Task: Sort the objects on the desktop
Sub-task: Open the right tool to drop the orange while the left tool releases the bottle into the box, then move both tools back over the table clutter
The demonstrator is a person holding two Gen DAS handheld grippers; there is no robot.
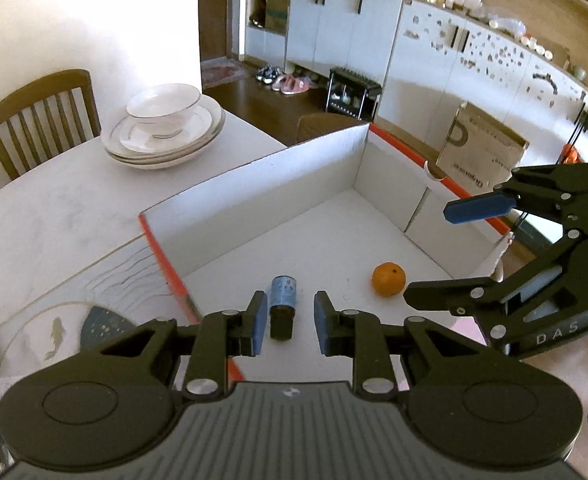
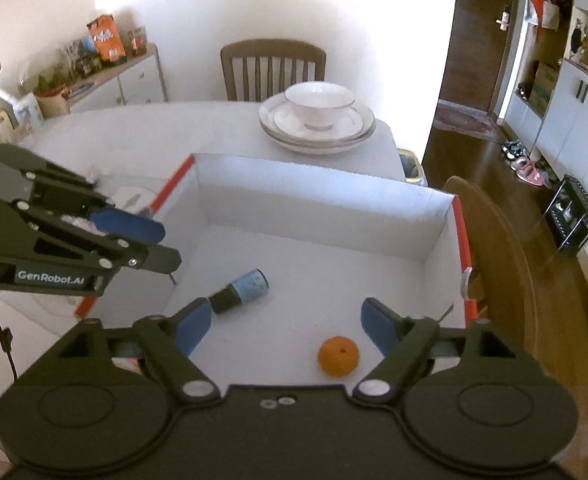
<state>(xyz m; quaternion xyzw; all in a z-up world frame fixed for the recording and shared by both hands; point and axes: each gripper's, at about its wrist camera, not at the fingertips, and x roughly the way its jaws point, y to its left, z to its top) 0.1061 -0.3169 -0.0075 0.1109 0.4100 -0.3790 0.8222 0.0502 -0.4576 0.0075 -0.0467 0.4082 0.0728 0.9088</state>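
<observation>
Left wrist view, left to right. Wooden chair (image 1: 41,120), far left, behind the table (image 1: 53,200). Stacked plates (image 1: 165,144) on the table's far side, with a bowl (image 1: 163,108) on top. White box (image 1: 253,184) with orange rim, open, centre. Bottle (image 1: 282,304), blue label and dark cap, lying on the box floor, near side. Left gripper (image 1: 289,322) above it, jaws drawn close, gripping nothing. Orange (image 1: 388,279) on the box floor, right of the bottle, apart from it. Right gripper (image 1: 440,254), far right, jaws spread wide, empty.
</observation>
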